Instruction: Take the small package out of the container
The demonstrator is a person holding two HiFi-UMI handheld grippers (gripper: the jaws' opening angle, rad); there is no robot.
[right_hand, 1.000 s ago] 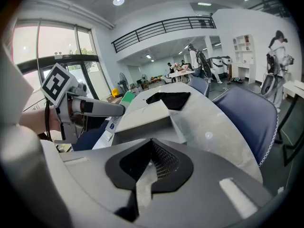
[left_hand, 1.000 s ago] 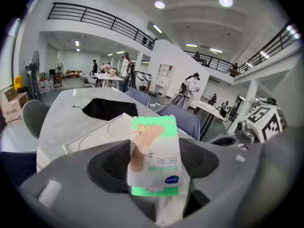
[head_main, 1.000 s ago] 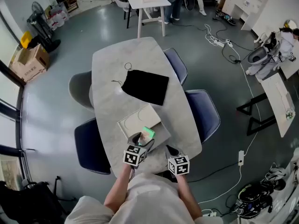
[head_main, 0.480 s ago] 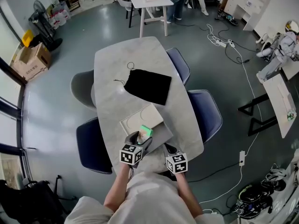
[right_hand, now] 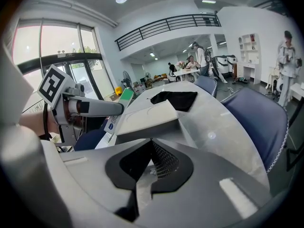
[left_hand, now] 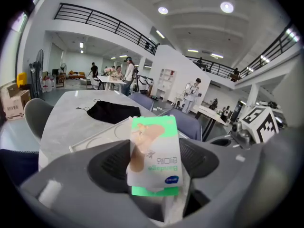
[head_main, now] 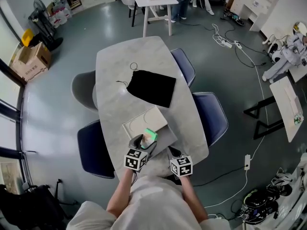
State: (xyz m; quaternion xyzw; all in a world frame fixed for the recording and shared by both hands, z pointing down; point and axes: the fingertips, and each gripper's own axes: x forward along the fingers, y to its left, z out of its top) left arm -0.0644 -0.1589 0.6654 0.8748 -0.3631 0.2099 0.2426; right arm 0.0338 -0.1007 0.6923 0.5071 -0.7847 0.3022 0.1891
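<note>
At the white container's (head_main: 142,121) near edge, the left tool (left_hand: 154,161) pinches a green-and-white "Bandage" package (left_hand: 155,148); the right tool (right_hand: 151,145) is pressed together.

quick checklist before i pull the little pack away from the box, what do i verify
1. Small package clamped between the left gripper jaws: ok.
2. Package clear of the container: cannot tell; the head view shows it at the container's near edge.
3. Right gripper jaws together, nothing seen between them: ok.
4. Right gripper steadying the container: cannot tell.
5. Black pouch out of the path, farther along the table: ok.
</note>
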